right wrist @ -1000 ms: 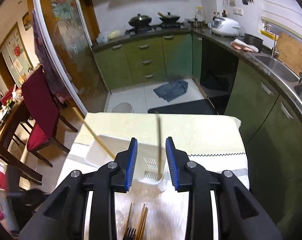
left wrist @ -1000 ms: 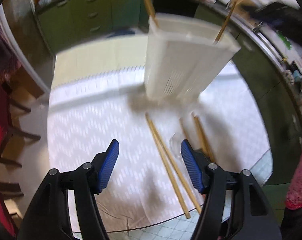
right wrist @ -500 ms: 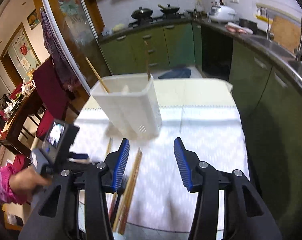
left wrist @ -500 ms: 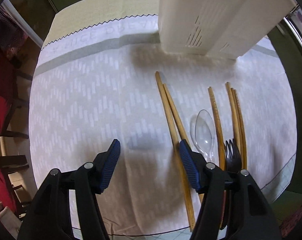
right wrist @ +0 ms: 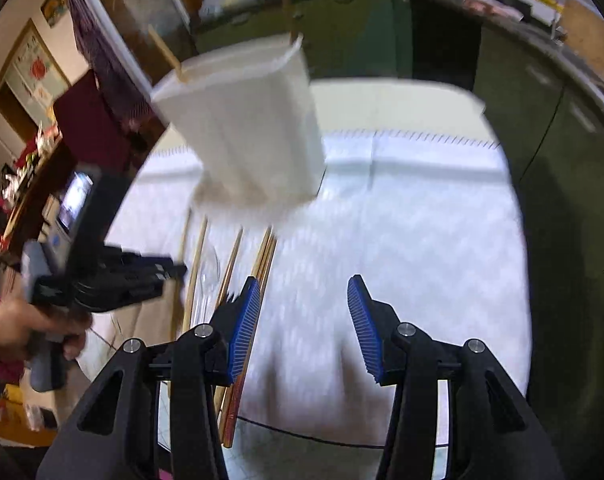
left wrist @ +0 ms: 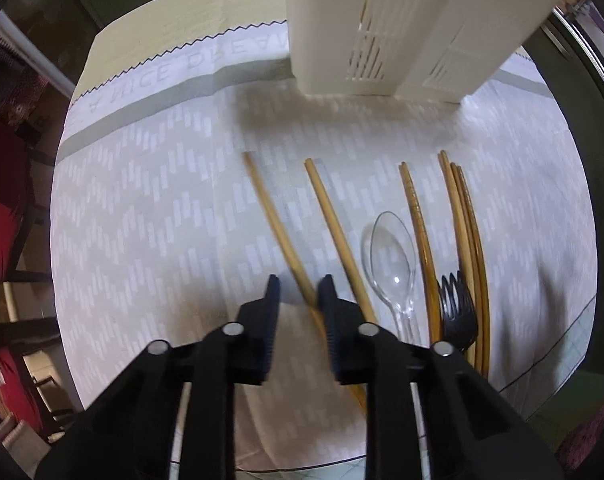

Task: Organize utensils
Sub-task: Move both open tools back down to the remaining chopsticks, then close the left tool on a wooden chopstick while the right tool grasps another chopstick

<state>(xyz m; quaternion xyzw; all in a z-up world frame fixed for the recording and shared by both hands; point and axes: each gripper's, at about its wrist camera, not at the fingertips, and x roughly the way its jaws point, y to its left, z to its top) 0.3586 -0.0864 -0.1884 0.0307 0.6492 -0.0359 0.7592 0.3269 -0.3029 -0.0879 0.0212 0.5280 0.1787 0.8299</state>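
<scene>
Two chopsticks stand in the white holder [right wrist: 246,128], blurred. Left gripper [left wrist: 298,292] is closing, jaws narrow around the leftmost chopstick [left wrist: 276,228]; contact unclear. Right gripper [right wrist: 302,320] stands half open over the tablecloth [right wrist: 421,248], empty.

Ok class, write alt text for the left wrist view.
The left gripper is closing around a wooden chopstick lying on a patterned tablecloth. Beside it lie more chopsticks, a clear spoon and a black fork, below a white holder.

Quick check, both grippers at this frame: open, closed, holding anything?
Left gripper: closing around the leftmost chopstick, pads not yet pressing it.
Right gripper: open, empty, above the tablecloth.
</scene>
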